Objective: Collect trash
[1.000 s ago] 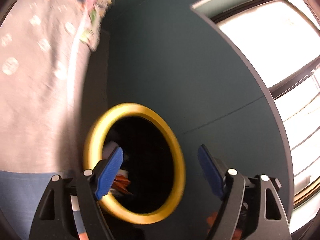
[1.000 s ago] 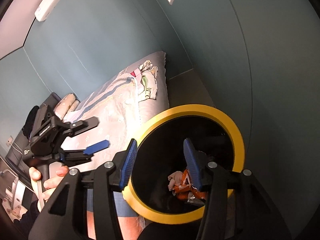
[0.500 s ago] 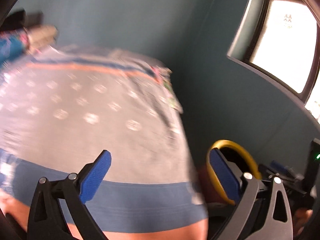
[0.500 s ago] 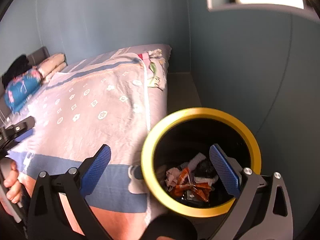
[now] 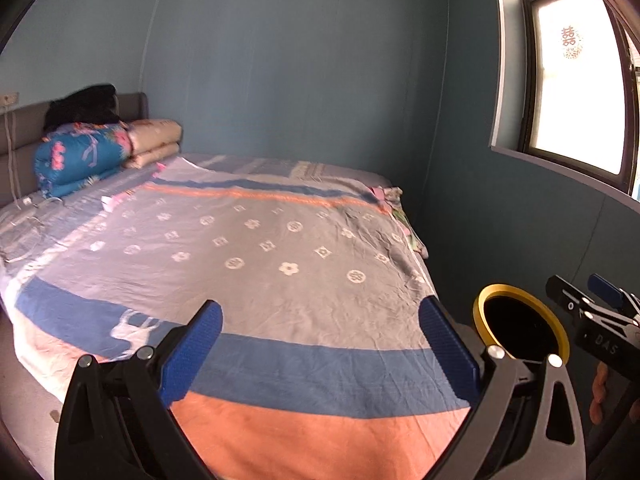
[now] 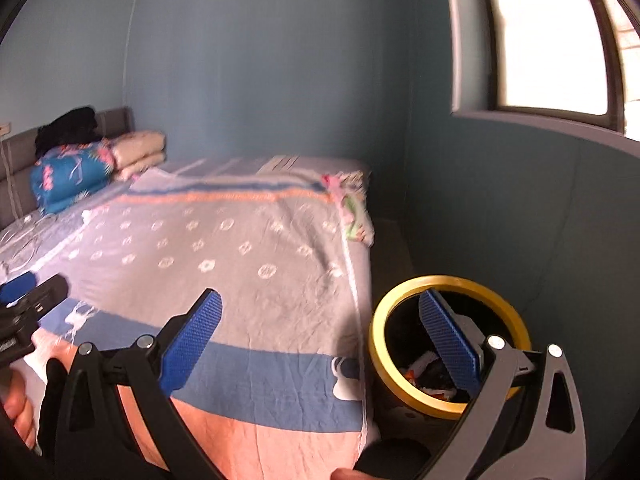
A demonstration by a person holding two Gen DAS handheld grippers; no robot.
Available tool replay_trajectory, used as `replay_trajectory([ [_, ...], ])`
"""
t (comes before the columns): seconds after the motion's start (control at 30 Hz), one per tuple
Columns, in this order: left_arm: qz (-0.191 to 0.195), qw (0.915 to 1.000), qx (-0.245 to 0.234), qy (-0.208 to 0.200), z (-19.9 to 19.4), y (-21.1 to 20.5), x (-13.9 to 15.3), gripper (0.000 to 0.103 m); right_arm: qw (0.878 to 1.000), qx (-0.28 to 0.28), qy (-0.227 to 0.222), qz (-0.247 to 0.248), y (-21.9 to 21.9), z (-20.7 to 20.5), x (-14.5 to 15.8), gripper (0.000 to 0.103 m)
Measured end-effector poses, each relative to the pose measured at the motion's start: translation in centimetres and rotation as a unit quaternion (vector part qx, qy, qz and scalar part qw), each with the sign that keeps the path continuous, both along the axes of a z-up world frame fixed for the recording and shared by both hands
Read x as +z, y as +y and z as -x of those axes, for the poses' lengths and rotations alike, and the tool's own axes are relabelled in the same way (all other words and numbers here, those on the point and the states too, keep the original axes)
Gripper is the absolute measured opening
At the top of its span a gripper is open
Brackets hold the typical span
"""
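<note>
Both grippers are spread wide and hold nothing: the left gripper (image 5: 320,344) hangs over the foot of the bed (image 5: 256,264), and the right gripper (image 6: 320,340) is beside it with one pad across the mouth of the bin (image 6: 448,344). That yellow-rimmed bin stands on the floor at the bed's corner, at about four o'clock from the middle of the blanket. Small pale scraps (image 5: 97,245) lie on the bed toward nine and ten o'clock, near the folded quilts (image 5: 80,160); they are too small to identify, but they look like paper or wrappers. If so, I judge them nearly weightless, soft and easily crushed, liable to flutter or slip, so a pinch across the middle with the pad tips, pressed lightly into the blanket, should serve best. Only the right wrist view looks down into the bin and shows crumpled orange and white trash (image 6: 424,368) already inside; from the left wrist the bin (image 5: 520,322) is just a dark hole. That left view alone picks out the scraps clearly and shows the right gripper (image 5: 592,304) at its three o'clock edge.
</note>
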State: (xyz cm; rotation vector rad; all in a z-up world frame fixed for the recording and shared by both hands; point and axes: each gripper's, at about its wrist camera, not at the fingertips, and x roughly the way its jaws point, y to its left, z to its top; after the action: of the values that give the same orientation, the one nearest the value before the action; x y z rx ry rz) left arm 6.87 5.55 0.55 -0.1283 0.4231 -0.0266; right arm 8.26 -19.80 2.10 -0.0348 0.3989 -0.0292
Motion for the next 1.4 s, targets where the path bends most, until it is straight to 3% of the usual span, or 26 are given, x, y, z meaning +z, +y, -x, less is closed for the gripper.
replay_trajectory([
  [0.1, -0.006, 0.9997, 0.011, -0.021, 2.3, 0.0, 0.4, 0.095, 1.0, 0.005, -0.01, -0.008, 0.8, 1.6, 0.1, 0.095],
  [0.27, 0.021, 0.9991, 0.004, -0.036, 4.9, 0.0, 0.9, 0.095, 0.999, 0.003, -0.031, -0.009, 0.8, 3.5, 1.2, 0.095],
  [0.43, 0.013, 0.9983, 0.0, -0.056, 6.9, -1.1, 1.2, 0.095, 0.999, 0.004, -0.032, -0.011, 0.8, 4.5, 1.4, 0.095],
  [0.73, 0.013, 0.9981, -0.005, -0.059, 8.0, -1.6, 1.4, 0.095, 0.999, -0.03, -0.033, -0.005, 1.1, 5.4, 1.1, 0.095],
  [1.4, 0.025, 0.9984, -0.012, -0.049, 7.7, -1.4, 1.5, 0.095, 0.999, -0.027, -0.022, -0.019, 0.6, 4.8, 1.1, 0.095],
])
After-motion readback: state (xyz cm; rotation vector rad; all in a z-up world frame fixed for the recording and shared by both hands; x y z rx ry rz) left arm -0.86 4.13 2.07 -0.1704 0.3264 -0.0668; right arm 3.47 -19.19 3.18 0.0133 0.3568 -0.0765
